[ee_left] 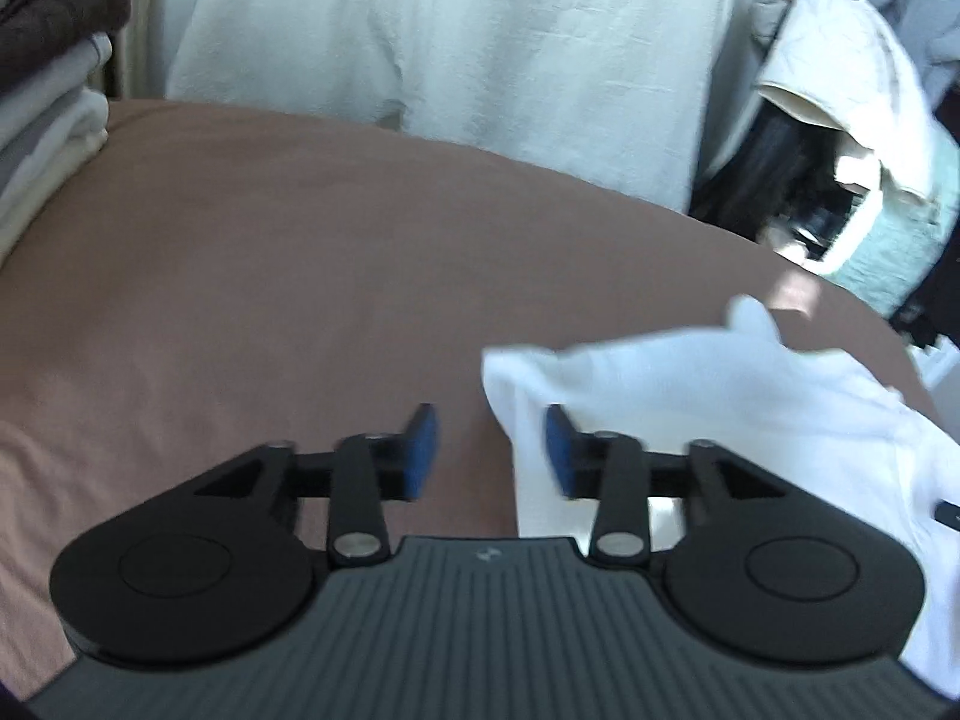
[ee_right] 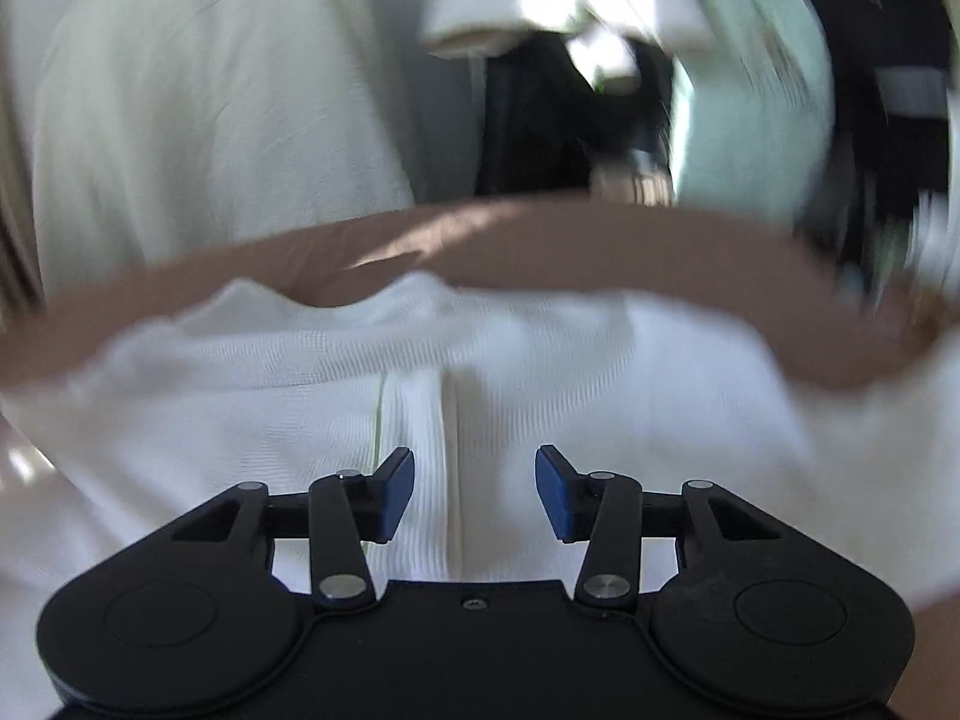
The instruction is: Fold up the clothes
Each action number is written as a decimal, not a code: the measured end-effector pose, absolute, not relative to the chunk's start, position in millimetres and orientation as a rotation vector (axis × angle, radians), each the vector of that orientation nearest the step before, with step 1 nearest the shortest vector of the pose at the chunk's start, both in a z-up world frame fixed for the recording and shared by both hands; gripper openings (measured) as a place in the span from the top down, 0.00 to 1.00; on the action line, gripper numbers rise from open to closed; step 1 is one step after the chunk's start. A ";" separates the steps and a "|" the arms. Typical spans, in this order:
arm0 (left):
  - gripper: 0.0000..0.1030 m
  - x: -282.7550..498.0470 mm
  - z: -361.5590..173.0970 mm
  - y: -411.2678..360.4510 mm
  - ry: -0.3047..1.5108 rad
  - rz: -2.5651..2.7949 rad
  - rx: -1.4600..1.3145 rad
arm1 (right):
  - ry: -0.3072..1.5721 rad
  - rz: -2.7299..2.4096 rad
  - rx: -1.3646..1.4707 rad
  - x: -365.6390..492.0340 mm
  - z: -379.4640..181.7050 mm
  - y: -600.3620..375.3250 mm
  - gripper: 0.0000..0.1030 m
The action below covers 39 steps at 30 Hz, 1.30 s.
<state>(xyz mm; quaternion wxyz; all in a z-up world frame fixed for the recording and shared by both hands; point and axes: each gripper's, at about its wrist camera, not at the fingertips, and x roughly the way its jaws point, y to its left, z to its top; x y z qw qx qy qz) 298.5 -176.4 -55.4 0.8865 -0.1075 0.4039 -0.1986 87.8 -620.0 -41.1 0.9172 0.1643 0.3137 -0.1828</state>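
Left wrist view: both grippers parted, white garment loose on brown sheet

Left wrist cam first. Left gripper [ee_left: 491, 451] w/ jaws standing apart, blue pads [ee_left: 422, 450] bare, nothing pinched. Just past the R pad: edge of white garment [ee_left: 720, 396], crumpled, lying on brown sheet [ee_left: 240, 270] toward the right side, partly under that jaw's linkage. Rest of sheet bare over to the left. Further out: stack of folded clothes [ee_left: 54, 90] at far left edge, pale bedding [ee_left: 450, 30] behind, heap of other laundry [ee_left: 852, 120] far right. Blurry throughout.

Over to right wrist cam. Right gripper [ee_right: 474, 492] also parted, pads clear of cloth, hanging directly above the white garment [ee_right: 420, 360], ribbed seam or placket running up between the jaws. Brown sheet [ee_right: 600, 252] beyond garment, pale bedding [ee_right: 210, 90] further back. Heavy smear at the rim.

Read on the step: garment released, neither side gripping; probably lining up next grab. To do it well: spread cloth flat first, pick two matching corners or edges, one per gripper, bite single layer only, not the bunch. Lift together, keep edge taut, lay over w/o dragging. Risk: grabbing sheet along w/ garment, esp. left side where the edge sits right on it.
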 end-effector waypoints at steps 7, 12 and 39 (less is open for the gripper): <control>0.33 273.1 -96.0 -158.9 1.054 -0.625 -0.467 | 0.671 -0.261 0.828 63.6 -79.6 -639.8 0.46; 0.94 249.9 -84.1 -162.6 0.944 -0.577 -0.303 | 0.558 -0.224 0.861 75.0 -84.6 -625.9 0.89; 0.44 52.7 -83.7 -98.1 1.238 -0.796 -0.221 | 0.792 0.252 0.474 -69.8 -38.1 -404.9 0.61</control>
